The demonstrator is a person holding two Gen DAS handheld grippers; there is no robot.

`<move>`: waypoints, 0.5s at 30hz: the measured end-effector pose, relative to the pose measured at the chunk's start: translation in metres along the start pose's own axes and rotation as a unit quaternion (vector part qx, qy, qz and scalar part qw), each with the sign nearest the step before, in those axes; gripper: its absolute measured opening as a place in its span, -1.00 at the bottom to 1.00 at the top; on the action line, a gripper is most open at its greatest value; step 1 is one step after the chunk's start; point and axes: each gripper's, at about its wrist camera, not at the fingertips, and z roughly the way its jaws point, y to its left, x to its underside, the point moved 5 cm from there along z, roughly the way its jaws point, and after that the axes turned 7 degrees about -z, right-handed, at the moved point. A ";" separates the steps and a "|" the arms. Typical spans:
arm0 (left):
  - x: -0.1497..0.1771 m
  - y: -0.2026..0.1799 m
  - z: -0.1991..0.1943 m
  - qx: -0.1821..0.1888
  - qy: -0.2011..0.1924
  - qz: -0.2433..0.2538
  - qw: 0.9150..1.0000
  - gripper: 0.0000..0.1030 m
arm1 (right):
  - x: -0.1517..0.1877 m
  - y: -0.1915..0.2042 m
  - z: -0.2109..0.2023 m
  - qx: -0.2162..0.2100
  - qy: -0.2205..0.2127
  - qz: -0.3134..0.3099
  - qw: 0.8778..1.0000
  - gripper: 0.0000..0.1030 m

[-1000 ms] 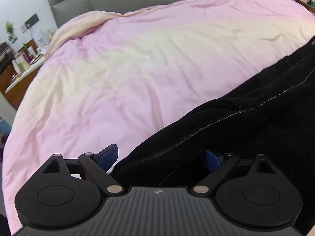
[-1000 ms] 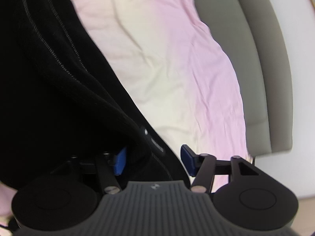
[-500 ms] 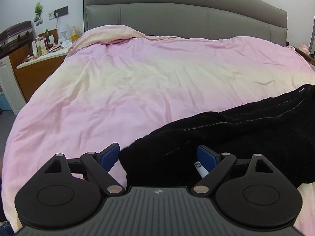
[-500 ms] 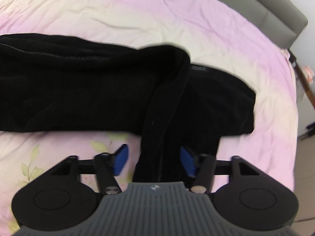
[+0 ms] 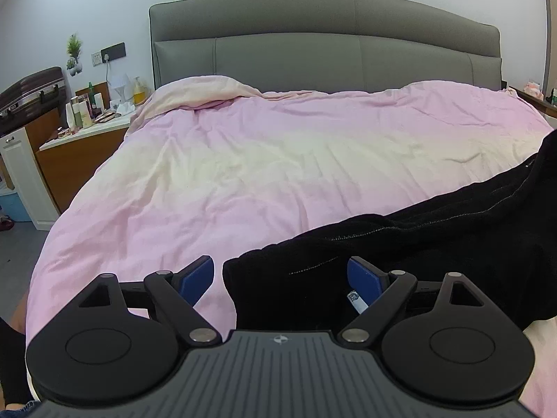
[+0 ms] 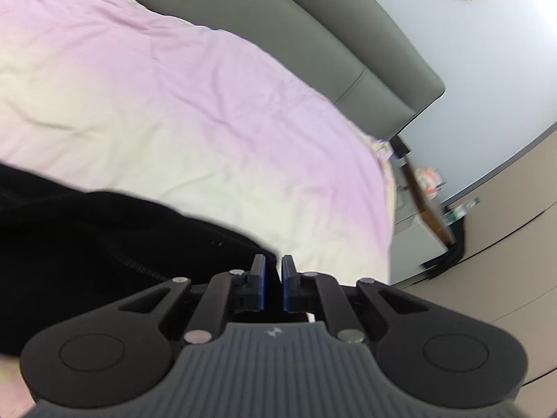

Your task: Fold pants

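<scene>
The black pants (image 5: 435,244) lie on the pink duvet (image 5: 261,160) of the bed, stretched across its near right part, with a line of pale stitching running along the fabric. In the left wrist view the left hand-held gripper (image 5: 280,277) stands wide open over the near end of the pants: its left blue pad (image 5: 195,277) sits over bare duvet just beside the cloth's edge, while its right blue pad (image 5: 363,280) sits over the black fabric, so the end of the garment lies between the two fingers without being pinched. A small white label (image 5: 355,297) shows by the right pad. In the right wrist view the right hand-held gripper (image 6: 272,284) has its blue pads drawn almost together, only a narrow slit left between them; the pants (image 6: 104,244) lie to its left and reach up to the left finger, but whether any cloth is caught in the slit cannot be told. A grey padded headboard (image 5: 323,45) stands behind the bed, and a cluttered nightstand (image 5: 76,139) sits at its left.
</scene>
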 end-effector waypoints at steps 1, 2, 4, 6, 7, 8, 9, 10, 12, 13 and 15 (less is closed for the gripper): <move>0.002 0.001 0.002 -0.002 0.004 0.002 1.000 0.96 | -0.010 -0.005 0.012 0.024 0.005 -0.008 1.000 -1.00; 0.004 0.002 0.003 -0.005 0.008 0.003 1.000 0.96 | -0.015 -0.011 0.025 0.065 0.015 -0.015 0.998 -0.98; 0.005 0.005 0.005 -0.010 0.014 0.000 1.000 0.95 | -0.021 -0.033 0.048 0.136 0.059 -0.013 0.989 -0.37; 0.003 0.009 0.003 -0.014 0.012 -0.001 1.000 0.95 | -0.021 -0.032 0.042 0.143 0.049 0.032 0.988 -0.35; 0.002 0.010 0.002 -0.016 0.011 0.001 1.000 0.95 | -0.036 -0.030 0.038 0.121 0.033 0.059 0.990 -0.34; 0.001 0.012 0.001 -0.018 0.010 0.004 1.000 0.95 | -0.040 -0.019 0.029 0.088 0.019 0.075 0.993 -0.35; 0.000 0.013 0.001 -0.018 0.011 0.003 1.000 0.95 | -0.048 0.000 0.023 0.048 0.007 0.079 0.996 -0.35; 0.000 0.015 0.001 -0.019 0.013 0.001 1.000 0.95 | -0.052 0.022 0.018 0.014 -0.007 0.075 0.997 -0.35; 0.002 0.019 0.001 -0.022 0.020 -0.009 1.000 0.95 | -0.063 0.068 -0.003 -0.040 -0.032 0.058 0.997 -0.35; 0.004 0.022 -0.001 -0.024 0.023 -0.014 0.999 0.95 | -0.065 0.088 -0.012 -0.065 -0.040 0.054 0.996 -0.35; 0.008 0.026 -0.005 -0.031 0.028 -0.018 0.999 0.95 | -0.076 0.132 -0.023 -0.135 -0.042 0.063 0.988 -0.34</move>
